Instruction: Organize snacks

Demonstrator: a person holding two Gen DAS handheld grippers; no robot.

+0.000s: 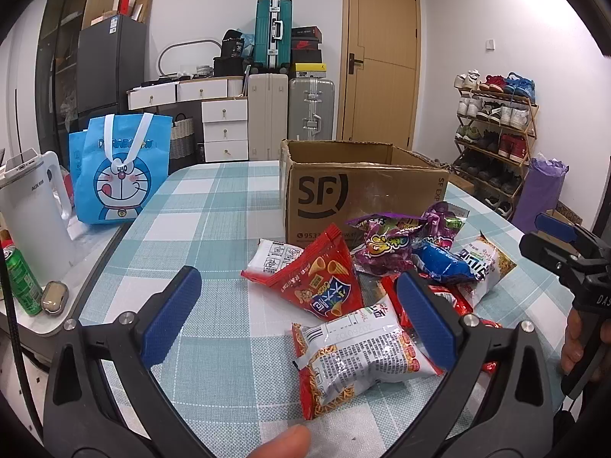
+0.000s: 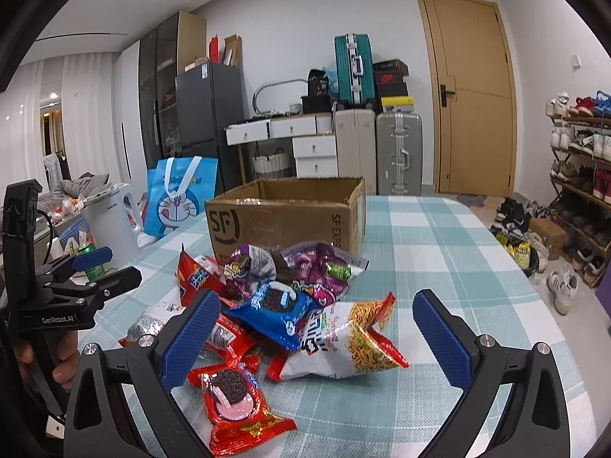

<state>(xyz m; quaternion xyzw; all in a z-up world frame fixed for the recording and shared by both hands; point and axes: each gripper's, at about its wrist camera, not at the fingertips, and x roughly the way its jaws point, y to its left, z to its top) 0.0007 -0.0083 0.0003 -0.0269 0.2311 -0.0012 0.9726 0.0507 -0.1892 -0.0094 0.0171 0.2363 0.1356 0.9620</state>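
A blue cartoon tote bag (image 1: 120, 170) stands at the bench's (image 1: 214, 206) far left edge, with a white kettle (image 1: 32, 213) just beside it and a green can (image 1: 21, 280) nearer. Behind, a dark fridge (image 1: 110, 65) stands by white drawers (image 1: 223, 129); a teal suitcase (image 1: 273, 32) is stacked above two pale ones. A wooden door (image 1: 382, 53) is shut, with a shoe rack (image 1: 496, 129) to its right.
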